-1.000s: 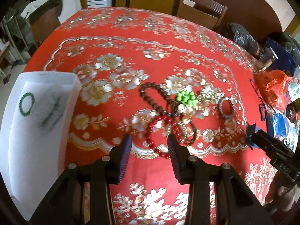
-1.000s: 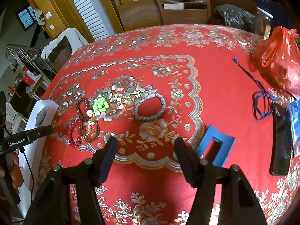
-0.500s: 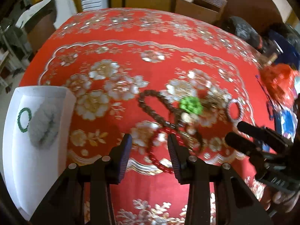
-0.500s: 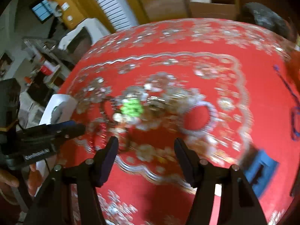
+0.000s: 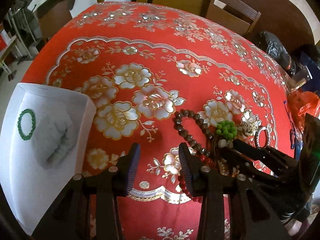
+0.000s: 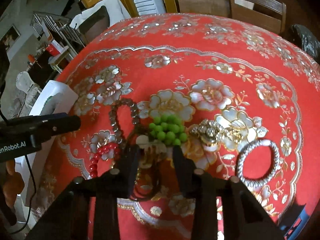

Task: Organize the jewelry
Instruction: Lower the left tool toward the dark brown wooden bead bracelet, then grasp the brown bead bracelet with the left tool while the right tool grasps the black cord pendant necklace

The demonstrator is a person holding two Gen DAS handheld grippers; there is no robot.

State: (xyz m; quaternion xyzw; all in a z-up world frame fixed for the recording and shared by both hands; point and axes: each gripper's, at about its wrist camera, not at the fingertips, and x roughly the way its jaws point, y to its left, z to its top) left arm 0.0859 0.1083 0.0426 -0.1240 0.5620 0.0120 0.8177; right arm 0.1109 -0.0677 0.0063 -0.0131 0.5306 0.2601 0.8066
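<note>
Presently a pick from the heap of jewelry is judged to be in hand. A table (image 5: 140, 46) under a red flowered cloth carries everything. On its left edge stands a white box (image 5: 84, 124), the only container in view; a green bead bracelet (image 5: 26, 124) lies inside on pale padding, and nothing else can be made out in it. The rest of the jewelry is seen tangled near the middle of the table, well apart from the box: a long brown bead strand (image 6: 118, 120), a red bead strand (image 6: 100, 156), a bunch of bright green beads (image 6: 168, 130), a gold piece (image 6: 208, 132) just beside them, and a silver bracelet (image 6: 258, 162) lying by itself to the right.

The right tool (image 6: 155, 158) is lowered over the tangle, just below the green beads. Its jaws have just been closing, and dark cord and pale pieces lie between them; whether the pads already press on anything cannot be told, so it is taken as not yet gripping. The left tool (image 5: 158, 160) is held open and empty over bare cloth between the box and the heap.

Next, a firm closing on one single piece is called for, then a slow lift, since the strands overlap and neighbours may be dragged along. After that, a carry across to the box would be needed.
</note>
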